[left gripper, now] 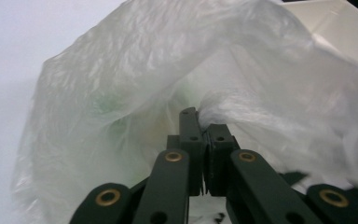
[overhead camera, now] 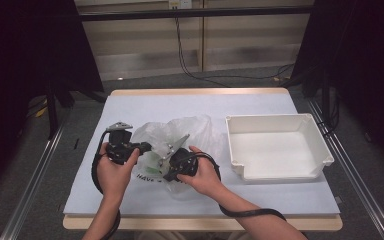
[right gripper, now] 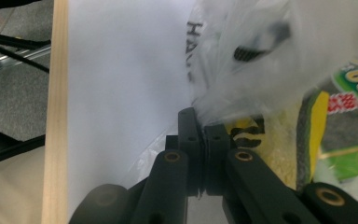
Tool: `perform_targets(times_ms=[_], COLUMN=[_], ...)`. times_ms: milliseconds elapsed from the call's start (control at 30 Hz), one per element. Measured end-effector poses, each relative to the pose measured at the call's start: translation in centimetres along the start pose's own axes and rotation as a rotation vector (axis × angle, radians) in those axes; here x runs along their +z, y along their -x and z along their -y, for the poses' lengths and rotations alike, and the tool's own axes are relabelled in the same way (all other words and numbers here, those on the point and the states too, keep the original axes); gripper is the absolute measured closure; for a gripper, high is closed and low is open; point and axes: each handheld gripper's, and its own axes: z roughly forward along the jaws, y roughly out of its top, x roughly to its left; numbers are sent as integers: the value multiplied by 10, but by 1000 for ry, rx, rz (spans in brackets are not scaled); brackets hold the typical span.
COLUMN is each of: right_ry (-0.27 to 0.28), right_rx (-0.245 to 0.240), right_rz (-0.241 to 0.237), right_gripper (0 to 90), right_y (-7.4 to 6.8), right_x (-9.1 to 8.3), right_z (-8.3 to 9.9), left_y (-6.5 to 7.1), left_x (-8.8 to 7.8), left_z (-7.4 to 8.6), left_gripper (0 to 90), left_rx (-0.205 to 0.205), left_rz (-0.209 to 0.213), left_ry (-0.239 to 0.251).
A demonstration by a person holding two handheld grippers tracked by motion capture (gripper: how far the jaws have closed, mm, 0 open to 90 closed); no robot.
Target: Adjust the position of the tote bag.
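Pinching plastic bag (overhead camera: pixel 180 131) edges | both hand-held grippers | white bin (overhead camera: pixel 278 145) beside

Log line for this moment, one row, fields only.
left gripper: shut on plastic bag | right gripper: shut on plastic bag | sponge pack inside | white bin empty

My crumpled clear plastic bag (overhead camera: pixel 180 132) with black lettering lies near the table's front edge, left of centre; yellow-green sponges (right gripper: pixel 310 135) in green-labelled wrap show inside.

Right gripper (right gripper: pixel 204 122) closed on clear plastic bag (right gripper: pixel 242 70); yellow-green sponge pack (right gripper: pixel 307 140) inside
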Motion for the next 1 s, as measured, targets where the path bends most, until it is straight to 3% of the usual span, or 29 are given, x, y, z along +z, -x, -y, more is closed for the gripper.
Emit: perform_targets(times_ms=[367, 467, 633, 733, 767, 833, 933, 1000], right_ry=[-8, -12, -21, -10, -1, 11, 42, 52], right_rx=[15, 25, 34, 49, 52, 53, 66, 66], right_rz=[-13, -7, -8, -3, -3, 16, 46, 61], right_gripper=[900, 900, 900, 900, 884, 758, 519, 466], right_y=[1, 3, 7, 9, 10, 10, 8, 7], right_x=[-4, -6, -12, -17, -18, -21, -24, -24], right_z=[12, 15, 22, 25, 25, 24, 19, 14], left_y=[-44, -53, -63, -64, -64, -63, -60, -59], left_x=[6, 6, 1, -3, -4, -4, -3, -3], left_z=[24, 31, 39, 41, 41, 41, 40, 40], left_gripper=[900, 900, 900, 900, 900, 900, 900, 900], left_rx=[-94, -134, -164, -146, -142, -146, -136, -133], left_rz=[-110, -120, -139, -137, -134, -122, -114, -107], left_ry=[-94, -95, -104, -117, -118, -113, -123, -127])
